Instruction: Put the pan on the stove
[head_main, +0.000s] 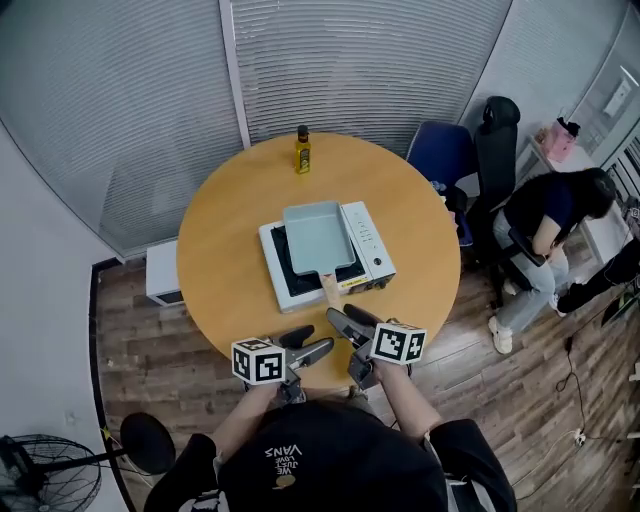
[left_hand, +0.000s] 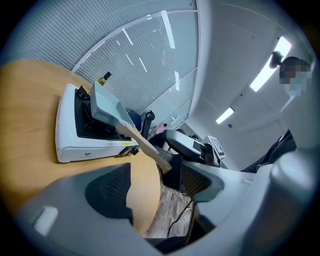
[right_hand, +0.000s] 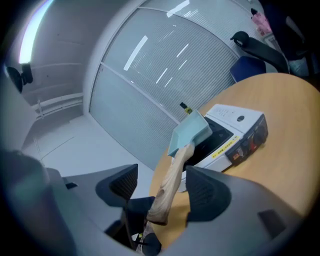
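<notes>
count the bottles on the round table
1: a small yellow bottle with a dark cap stands near the far edge of the table, beyond the stove and the pan. Nothing there looks able to hide another.

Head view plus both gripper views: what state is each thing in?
pan: on the stove, upright, empty
pan handle: between the right jaws, not clamped
bottle: upright, capped
left gripper: open, empty
right gripper: open around the handle

Oil btl (head_main: 302, 150) at table's (head_main: 225, 262) far edge; fan (head_main: 42, 480) btm-left.
</notes>
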